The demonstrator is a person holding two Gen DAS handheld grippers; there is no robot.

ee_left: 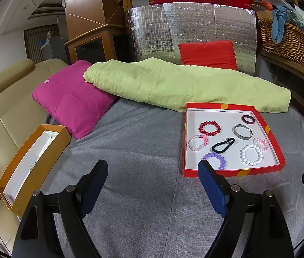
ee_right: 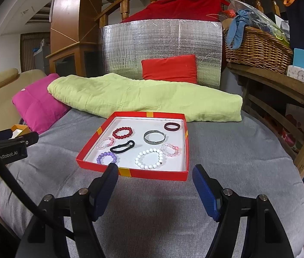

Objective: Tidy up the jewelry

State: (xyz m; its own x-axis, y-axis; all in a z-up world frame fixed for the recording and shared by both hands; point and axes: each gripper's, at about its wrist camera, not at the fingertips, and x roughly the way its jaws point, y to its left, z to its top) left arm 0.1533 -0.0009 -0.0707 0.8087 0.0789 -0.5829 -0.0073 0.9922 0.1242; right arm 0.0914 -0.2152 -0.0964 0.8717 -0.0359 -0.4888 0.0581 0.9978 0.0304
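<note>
The right gripper [ee_right: 155,173] hovers spread and empty just before the near wall of the shallow red cardboard tray [ee_right: 152,173], squarely facing it. The left gripper [ee_left: 153,171], equally spread and empty, has the tray ahead to its right, so the right hand looks nearer. Nearest inside the tray lie one purple bead bracelet [ee_right: 106,158] and one white bead bracelet [ee_right: 149,158]. Beyond them are two pale pink bead bracelets [ee_right: 169,149], one black hair loop [ee_right: 122,146], one red bead bracelet [ee_right: 122,132], one silver bangle [ee_right: 154,137] and one dark maroon band [ee_right: 172,126]. Well left of the tray waits one long orange box [ee_left: 33,163], its long axis running away from the camera.
</note>
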